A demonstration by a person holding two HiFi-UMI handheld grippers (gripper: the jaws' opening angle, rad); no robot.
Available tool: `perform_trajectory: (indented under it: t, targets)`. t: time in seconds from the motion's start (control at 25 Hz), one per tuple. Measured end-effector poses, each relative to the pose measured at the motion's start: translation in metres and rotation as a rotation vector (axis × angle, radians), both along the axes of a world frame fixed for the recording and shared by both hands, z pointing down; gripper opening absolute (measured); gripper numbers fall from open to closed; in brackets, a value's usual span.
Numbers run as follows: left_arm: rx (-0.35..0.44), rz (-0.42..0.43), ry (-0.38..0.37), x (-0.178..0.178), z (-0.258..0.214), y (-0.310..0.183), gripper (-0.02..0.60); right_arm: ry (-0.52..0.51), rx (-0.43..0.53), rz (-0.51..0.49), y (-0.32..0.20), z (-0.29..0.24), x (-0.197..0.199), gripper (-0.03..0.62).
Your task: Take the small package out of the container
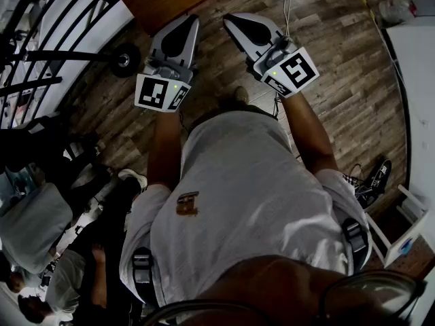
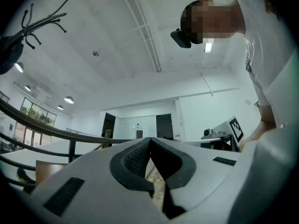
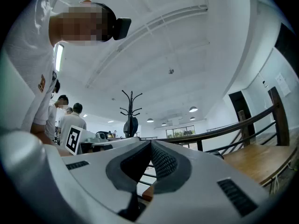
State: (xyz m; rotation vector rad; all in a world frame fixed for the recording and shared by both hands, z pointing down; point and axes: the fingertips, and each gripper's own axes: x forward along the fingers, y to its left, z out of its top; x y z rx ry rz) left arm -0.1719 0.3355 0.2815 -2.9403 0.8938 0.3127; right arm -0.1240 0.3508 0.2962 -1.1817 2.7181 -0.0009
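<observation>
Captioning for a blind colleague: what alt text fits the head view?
Seen from above, a person in a light shirt holds the left gripper and right gripper over a wood floor, both shut and empty. A railing runs at left.

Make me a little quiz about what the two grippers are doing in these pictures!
1. True or false: the left gripper has something clamped between its jaws.
2. Pick one. In the head view, what lies below both grippers? A) a wooden floor B) green grass C) blue water
3. Fill in the gap: the jaws of the right gripper are ____ (open or shut).

Key: 1 false, the jaws are together with nothing in them; 2 A; 3 shut.
</observation>
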Motion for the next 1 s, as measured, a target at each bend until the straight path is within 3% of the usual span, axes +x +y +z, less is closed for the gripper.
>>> perform_trajectory:
  t: [0.52,1.0]
  targets:
    - [0.01,-0.032,-0.014,0.011,-0.005,0.0,0.018,-0.034,0.013,-0.024,0.001,-0.005,0.017,0.032]
    - [0.026,-0.084,-0.033,0.061,-0.006,-0.026,0.018,-0.039,0.036,-0.05,-0.02,-0.009,0.087,0.032]
